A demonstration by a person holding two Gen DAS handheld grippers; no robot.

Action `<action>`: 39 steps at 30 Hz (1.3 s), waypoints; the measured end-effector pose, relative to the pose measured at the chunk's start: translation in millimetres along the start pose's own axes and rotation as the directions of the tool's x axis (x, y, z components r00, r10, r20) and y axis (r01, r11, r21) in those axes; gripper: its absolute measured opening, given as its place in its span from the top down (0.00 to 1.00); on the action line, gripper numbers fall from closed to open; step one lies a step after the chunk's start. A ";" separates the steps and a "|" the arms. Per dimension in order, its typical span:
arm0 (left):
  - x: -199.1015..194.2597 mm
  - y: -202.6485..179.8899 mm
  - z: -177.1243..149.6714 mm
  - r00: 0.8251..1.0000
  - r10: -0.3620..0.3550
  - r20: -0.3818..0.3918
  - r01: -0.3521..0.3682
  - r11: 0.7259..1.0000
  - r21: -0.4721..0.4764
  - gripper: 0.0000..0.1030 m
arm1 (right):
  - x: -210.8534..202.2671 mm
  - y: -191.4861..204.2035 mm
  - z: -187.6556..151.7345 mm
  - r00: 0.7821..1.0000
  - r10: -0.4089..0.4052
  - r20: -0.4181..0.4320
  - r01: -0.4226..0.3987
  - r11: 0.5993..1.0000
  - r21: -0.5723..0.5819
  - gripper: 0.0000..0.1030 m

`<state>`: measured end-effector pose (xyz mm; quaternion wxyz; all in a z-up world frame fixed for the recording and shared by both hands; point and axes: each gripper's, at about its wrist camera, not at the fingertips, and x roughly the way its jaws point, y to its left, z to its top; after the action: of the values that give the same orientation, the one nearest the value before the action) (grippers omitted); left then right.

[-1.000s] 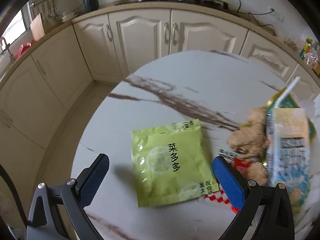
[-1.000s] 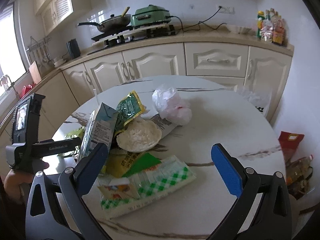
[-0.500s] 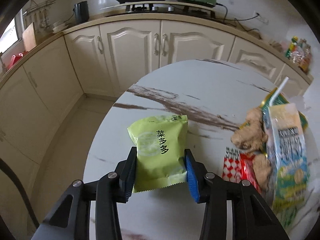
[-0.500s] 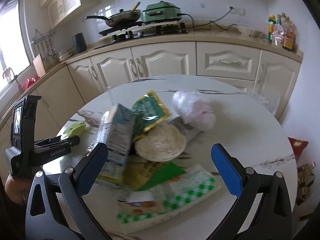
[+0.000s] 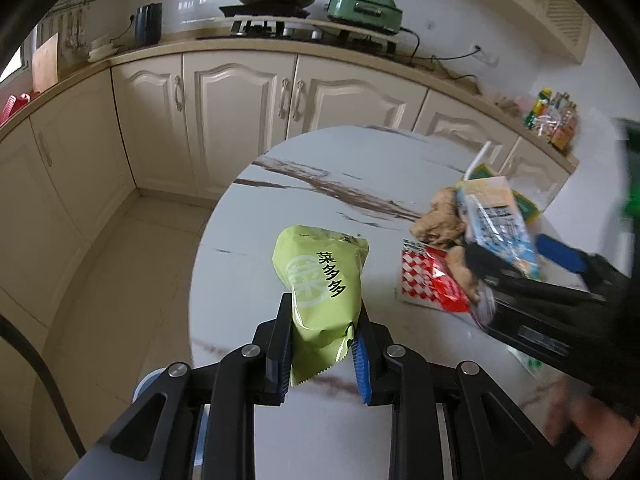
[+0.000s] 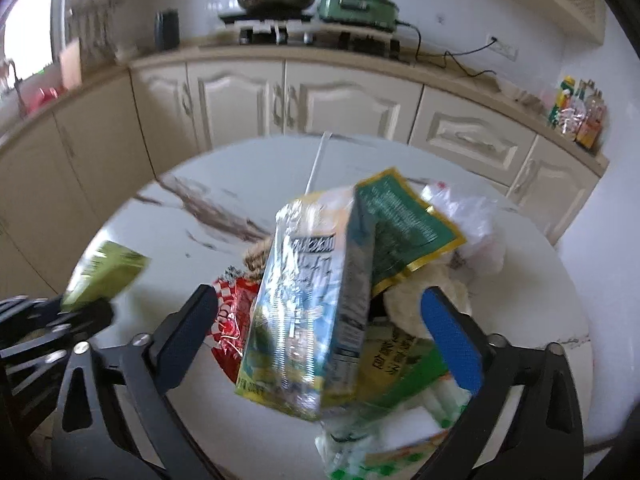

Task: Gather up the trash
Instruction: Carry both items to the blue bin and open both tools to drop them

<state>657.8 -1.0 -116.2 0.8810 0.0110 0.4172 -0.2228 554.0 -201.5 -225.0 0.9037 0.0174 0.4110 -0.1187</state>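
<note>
A light green snack packet point(image 5: 320, 276) with black characters sits pinched between the pads of my left gripper point(image 5: 322, 320), whose jaws are still closing; the packet is crumpled and lifted off the white marble table point(image 5: 340, 168). From the right wrist view it shows at the left point(image 6: 106, 276). My right gripper point(image 6: 320, 304) straddles an upright blue-and-yellow drink carton point(image 6: 308, 312) with a straw. Its jaws are closing, with wide gaps between pads and carton. The carton point(image 5: 496, 220) also appears in the left wrist view.
A trash heap lies around the carton: a red-and-white checked wrapper point(image 5: 428, 280), a dark green gold-edged packet point(image 6: 404, 224), a white plastic bag point(image 6: 476, 224) and a green-checked wrapper point(image 6: 400, 440). Cream kitchen cabinets point(image 5: 240, 92) stand beyond the table's far edge.
My left gripper closed on the green packet and lifted it off the table. My right gripper moved left over the heap until the carton stood between its fingers.
</note>
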 end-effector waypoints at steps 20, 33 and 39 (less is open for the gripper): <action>-137.8 100.2 -88.6 0.993 0.003 0.118 0.010 0.994 -0.110 0.79 | -74.1 34.4 -0.9 0.960 0.256 0.114 -0.257 0.966 -0.011 0.45; -123.3 244.7 -228.6 0.957 0.252 -0.146 -0.286 0.905 -0.315 0.78 | -37.5 237.2 -62.6 0.882 0.450 -0.137 -0.470 0.828 -0.306 0.46; -73.7 290.0 -290.0 0.945 0.167 -0.283 -0.270 0.885 -0.379 0.78 | 28.0 296.4 -101.4 0.880 0.387 -0.277 -0.470 0.798 -0.378 0.65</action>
<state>521.8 347.9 -298.9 0.8253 -0.1008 0.5550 -0.0254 564.6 93.9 -332.6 0.8452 -0.0807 0.4944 0.1863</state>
